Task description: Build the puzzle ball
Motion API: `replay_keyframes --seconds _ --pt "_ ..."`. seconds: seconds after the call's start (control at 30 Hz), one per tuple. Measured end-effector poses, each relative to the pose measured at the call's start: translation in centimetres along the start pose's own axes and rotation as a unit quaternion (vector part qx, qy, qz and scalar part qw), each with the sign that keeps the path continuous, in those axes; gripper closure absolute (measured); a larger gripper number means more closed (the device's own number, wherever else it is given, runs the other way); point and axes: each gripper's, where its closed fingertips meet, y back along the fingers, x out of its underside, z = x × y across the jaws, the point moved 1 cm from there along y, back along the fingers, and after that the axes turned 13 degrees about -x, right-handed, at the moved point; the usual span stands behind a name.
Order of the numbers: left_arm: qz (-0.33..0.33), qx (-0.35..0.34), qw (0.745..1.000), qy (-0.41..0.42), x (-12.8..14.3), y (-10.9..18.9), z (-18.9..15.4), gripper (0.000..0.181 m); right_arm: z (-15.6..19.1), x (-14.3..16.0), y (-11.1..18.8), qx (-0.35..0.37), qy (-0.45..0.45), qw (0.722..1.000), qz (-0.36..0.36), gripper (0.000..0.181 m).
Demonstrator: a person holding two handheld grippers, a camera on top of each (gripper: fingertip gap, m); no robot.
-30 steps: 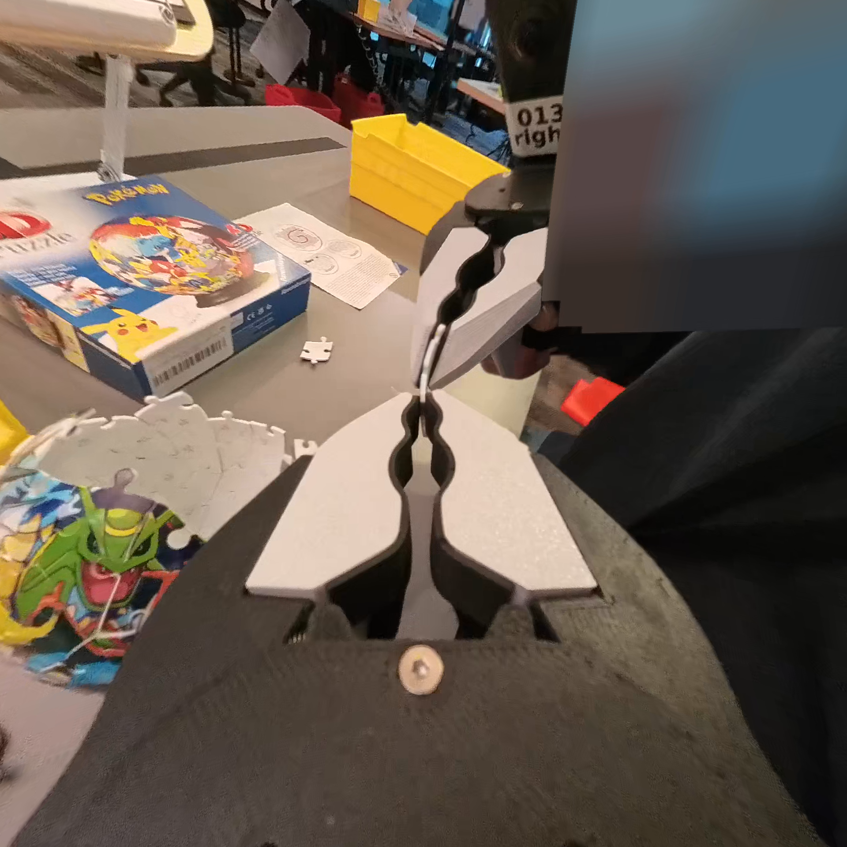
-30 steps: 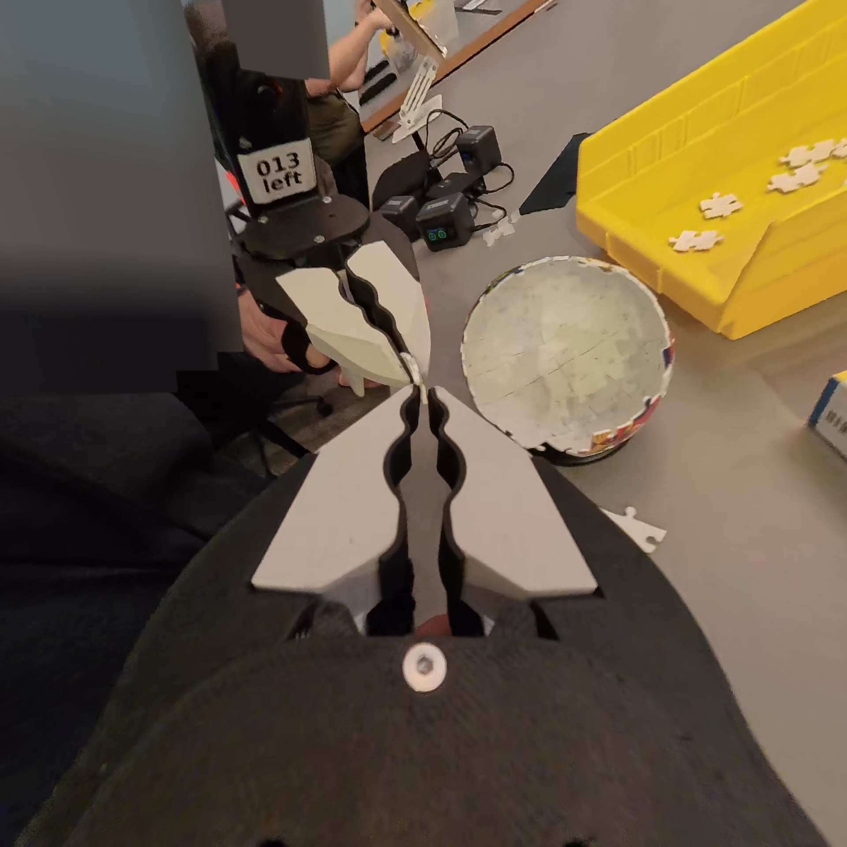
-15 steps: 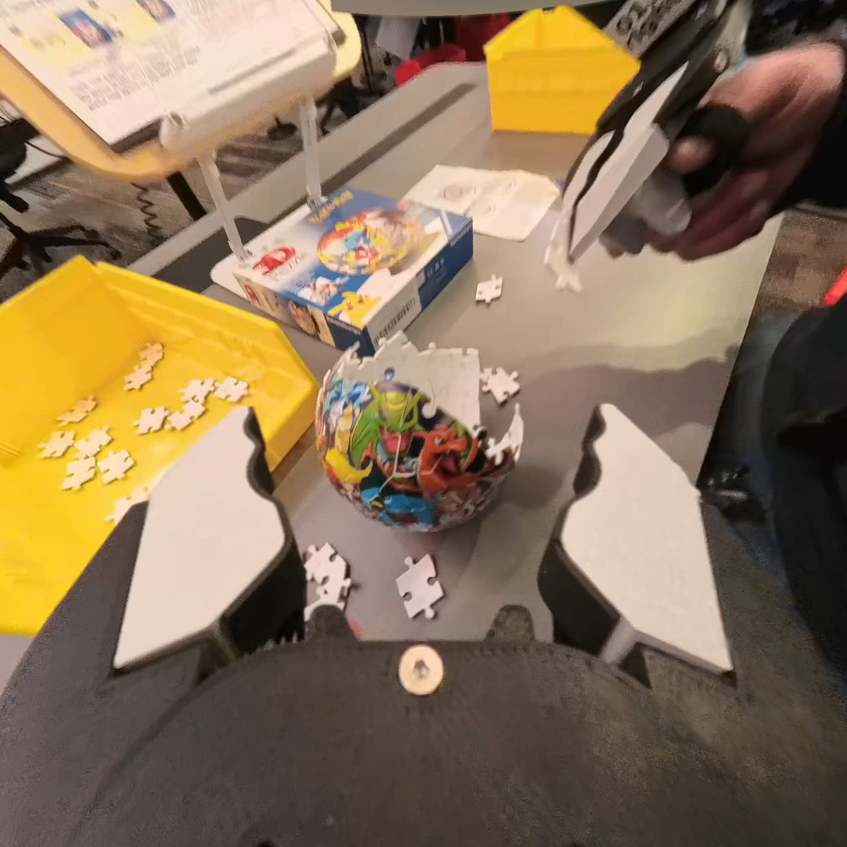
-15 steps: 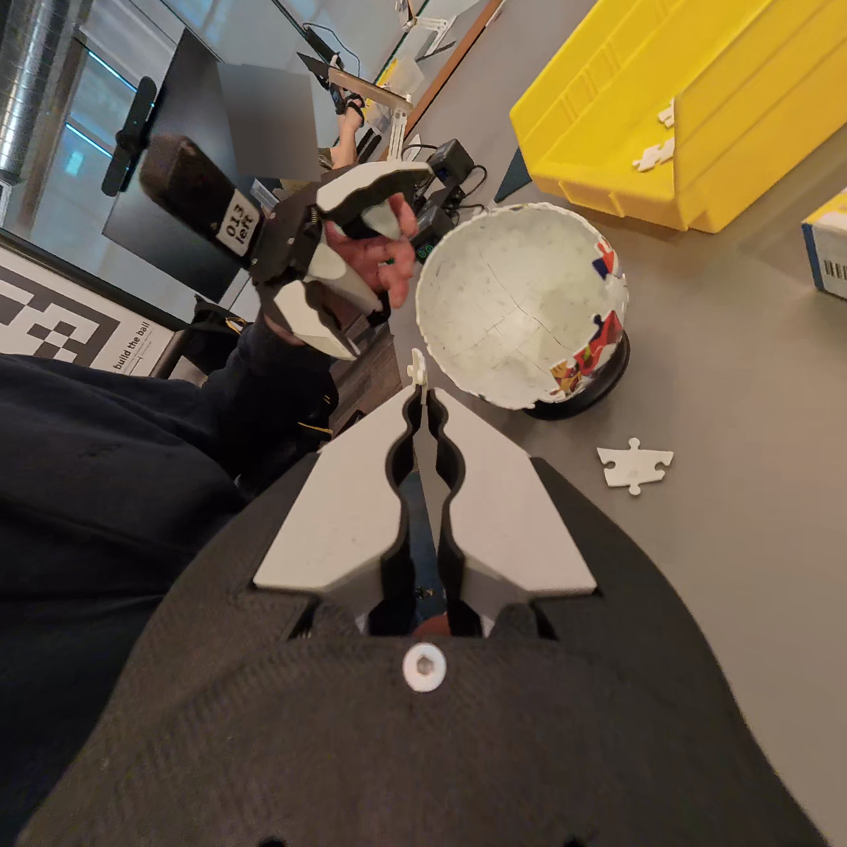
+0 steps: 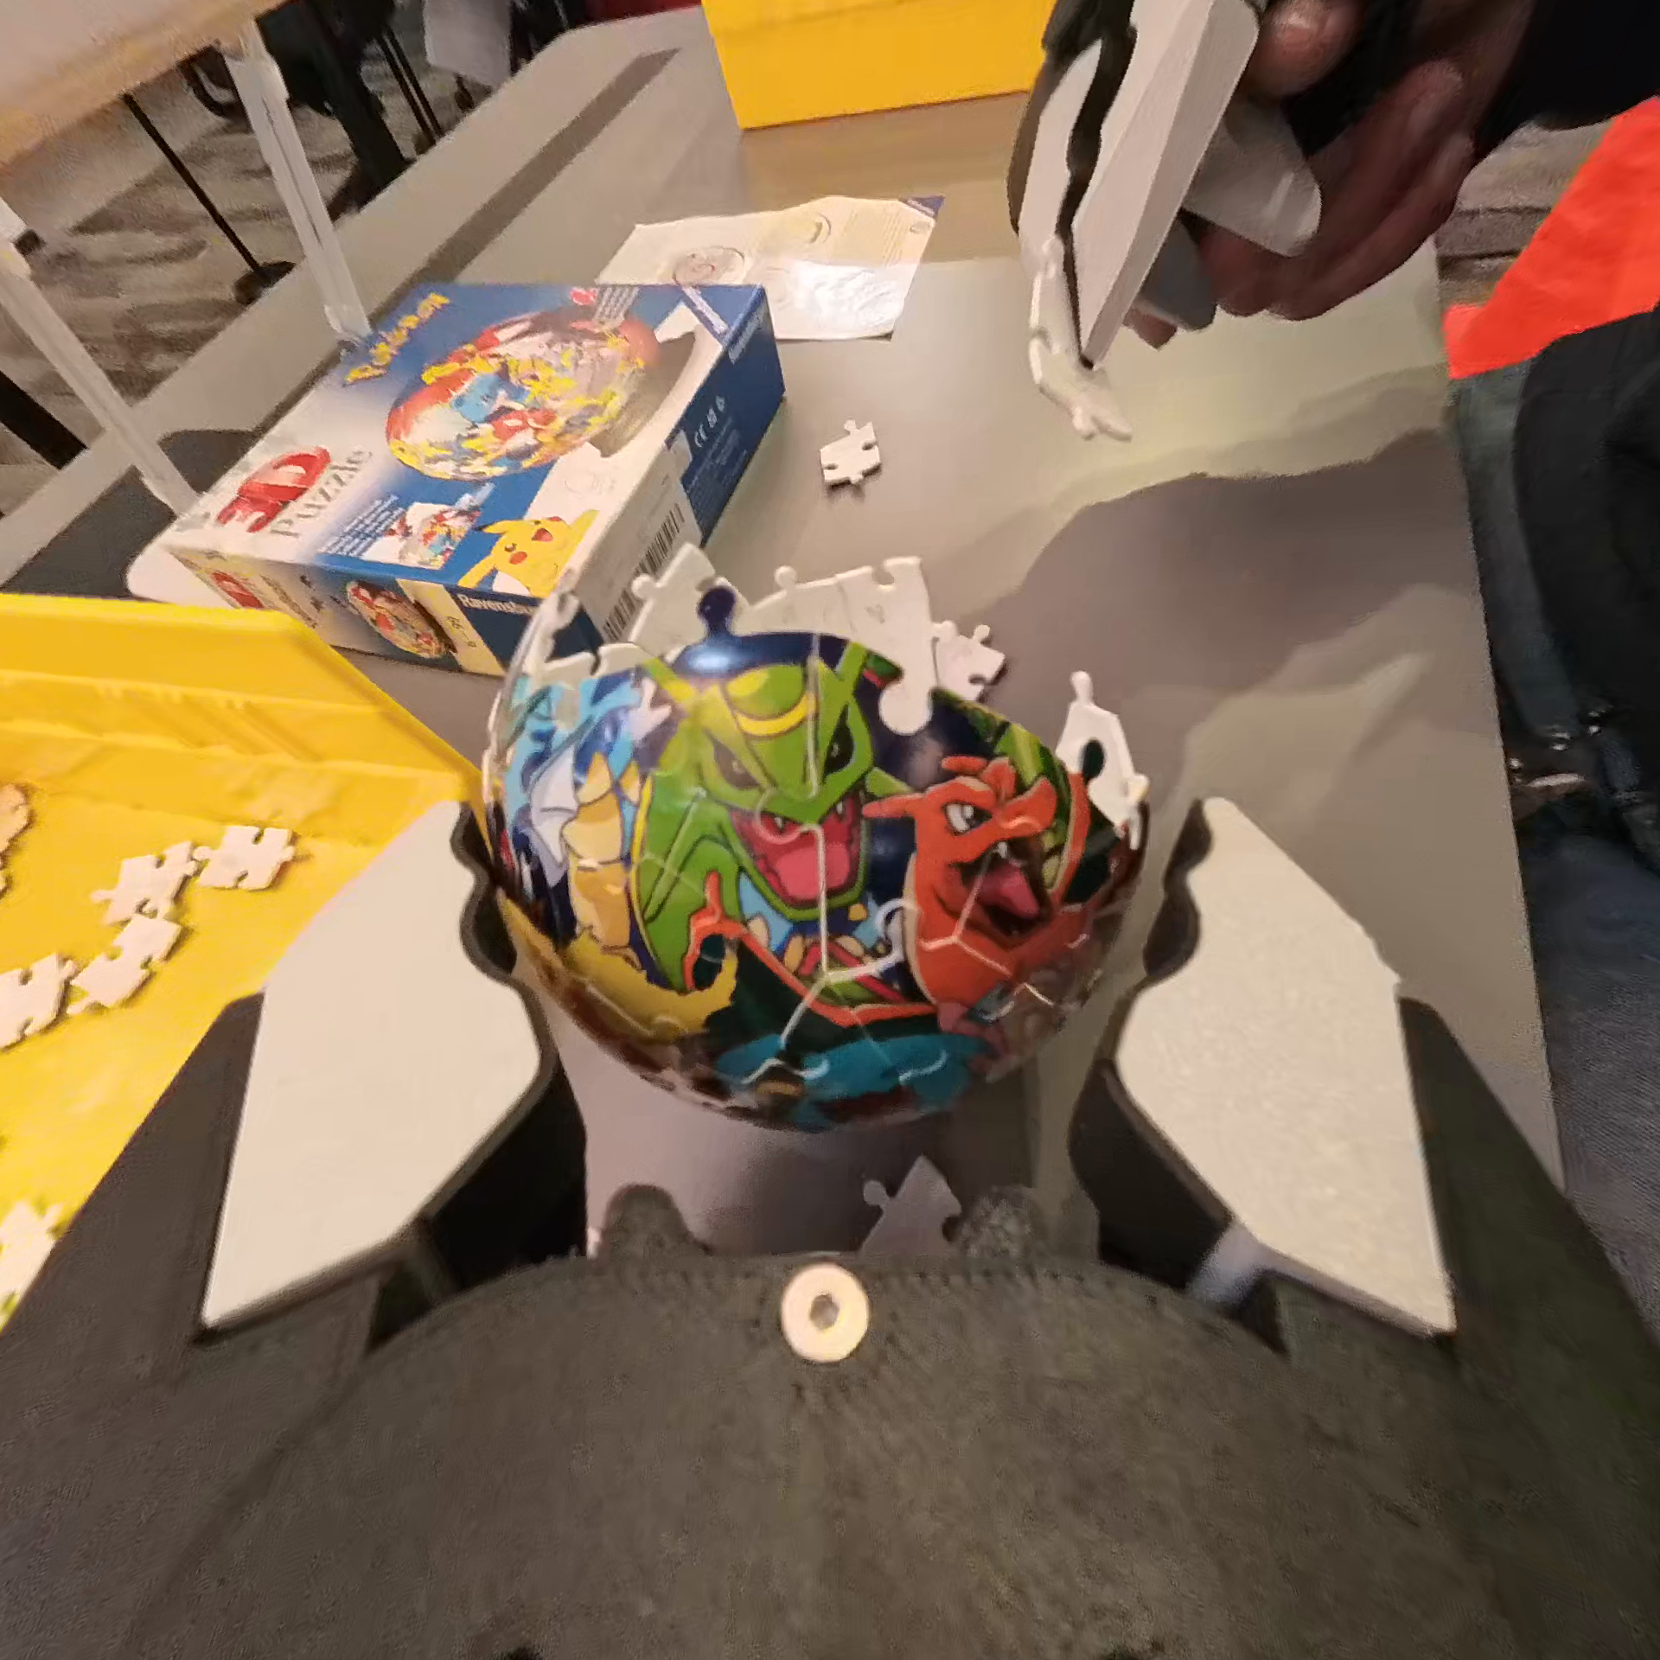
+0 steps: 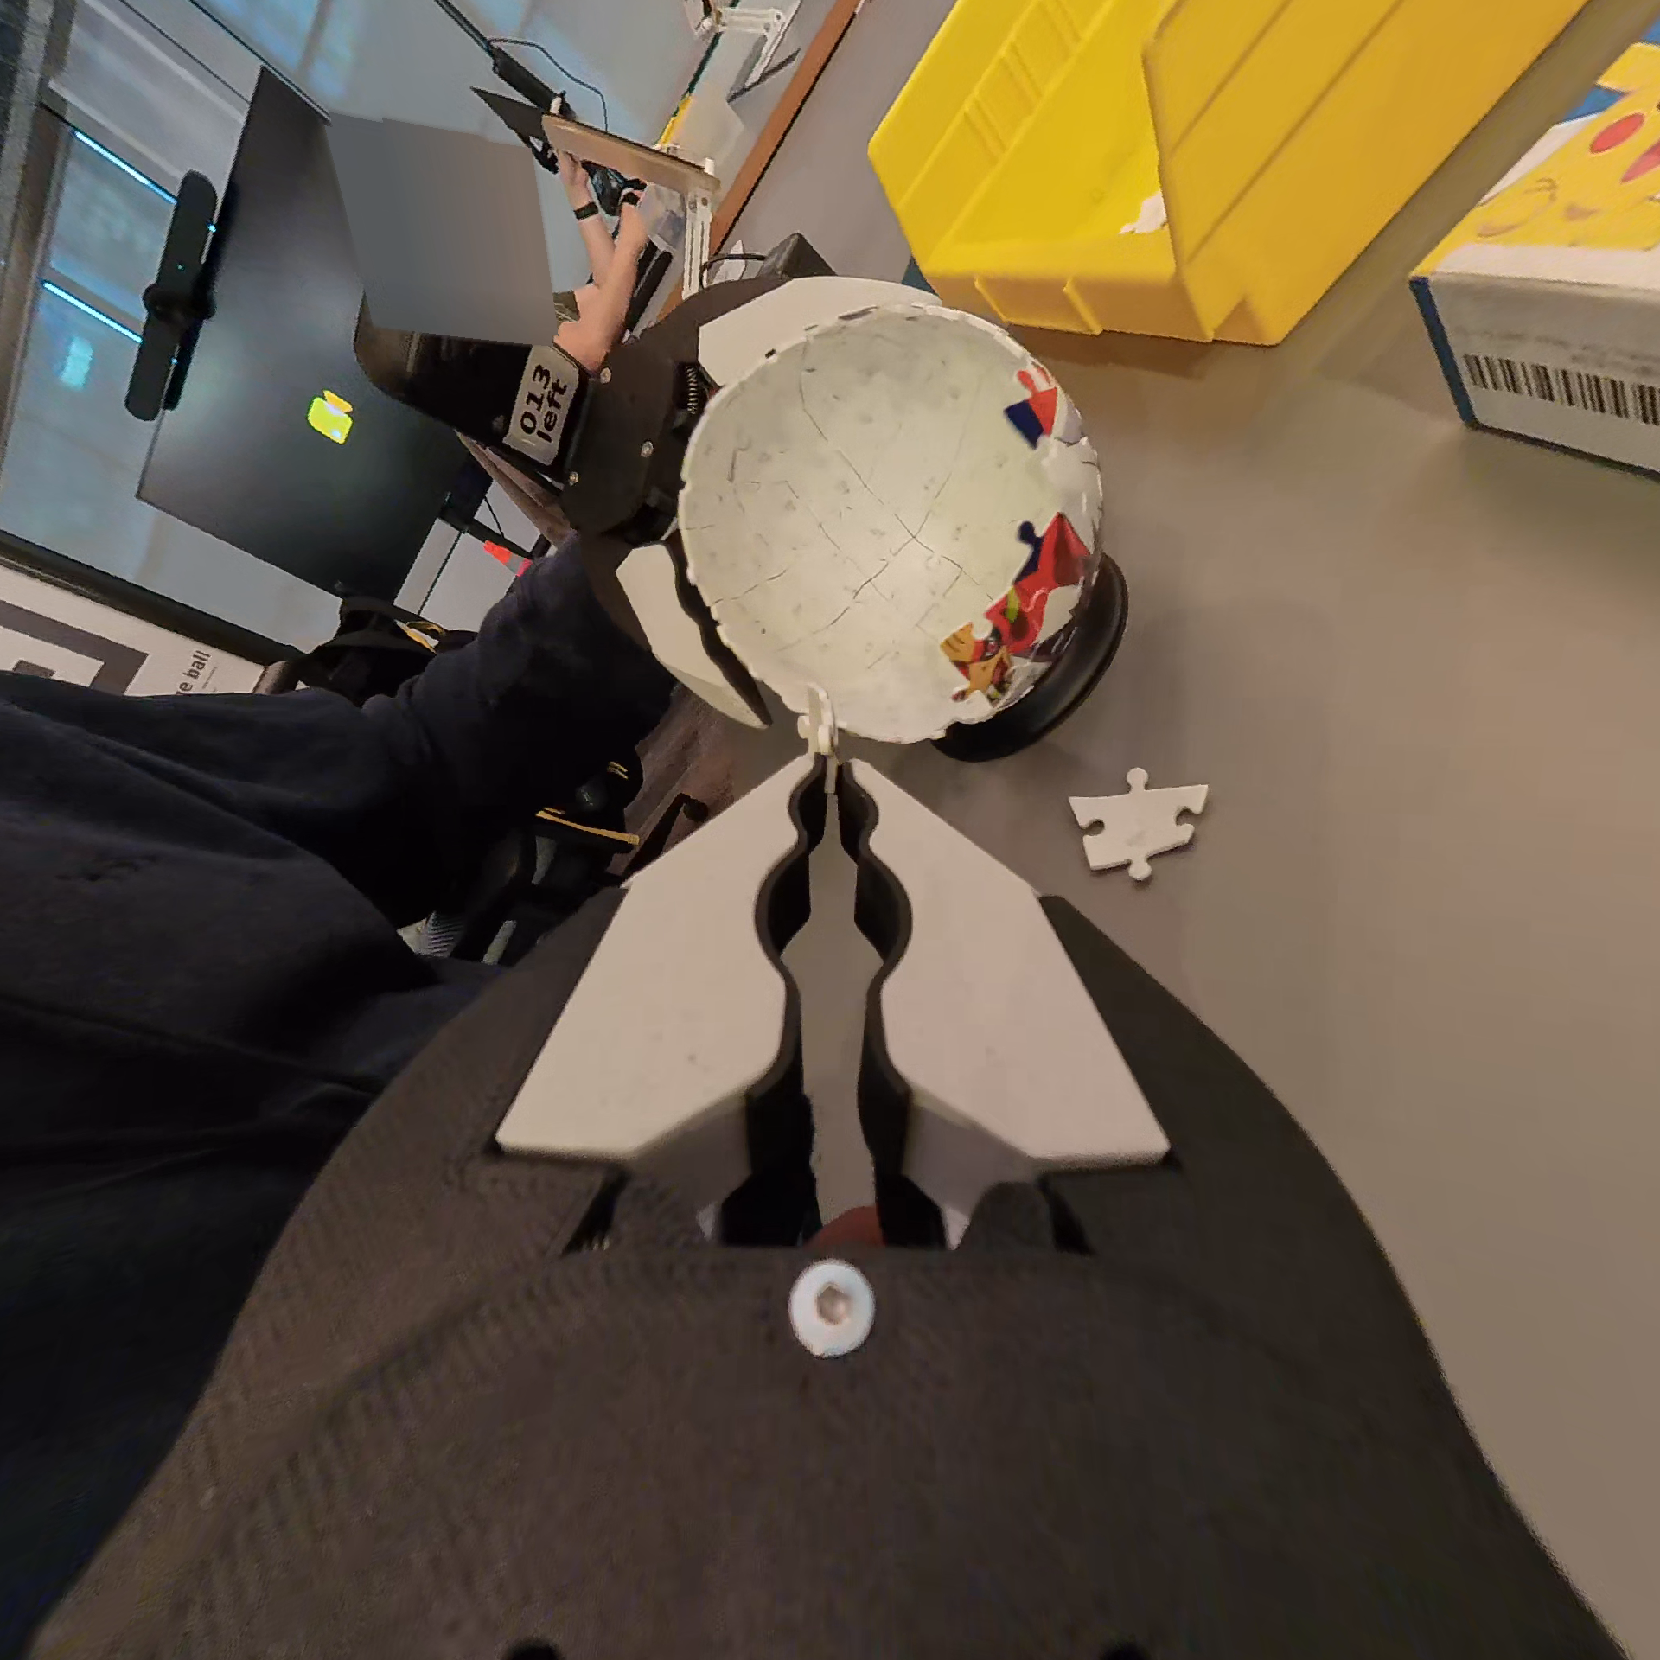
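Left wrist view: our left gripper (image 5: pixel 813 907) has its fingers spread around the half-built puzzle ball (image 5: pixel 808 862) at frame centre, on the counter (image 5: pixel 1168 557). Our right gripper (image 6: pixel 828 780) pinches a white piece (image 6: pixel 819 719). We judge fitting is next: steady the ball, align the piece to the rim.

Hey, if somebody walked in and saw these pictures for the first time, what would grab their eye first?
The colourful half-built puzzle ball in the middle of the grey table, sitting between the wide-open fingers of the left gripper. Next, the right gripper, shut on a white puzzle piece close to the ball's open rim. The bright yellow bin of loose white pieces stands beside the ball.
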Motion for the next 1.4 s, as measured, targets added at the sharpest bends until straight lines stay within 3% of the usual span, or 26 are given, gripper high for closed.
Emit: replay_keyframes --seconds 0.27,0.6,1.07,1.4 --pt "-0.021 -0.015 1.0 0.002 -0.4 -0.1 -0.1 0.051 -0.9 0.1 0.3 0.006 -0.006 1.0 -0.003 0.181" --pt "-0.002 -0.026 0.999 -0.025 -1.2 0.0 -0.3 0.053 -1.4 0.1 0.3 0.014 -0.005 1.0 0.0 0.181" --pt "0.062 -0.054 0.994 -0.067 -1.5 0.9 1.1 0.055 -2.7 0.3 -1.6 0.025 -0.009 0.999 0.029 0.181" --pt "0.135 -0.072 0.982 -0.111 -0.7 1.5 2.2 0.055 -4.7 0.4 -4.8 0.041 -0.009 0.996 0.08 0.181"
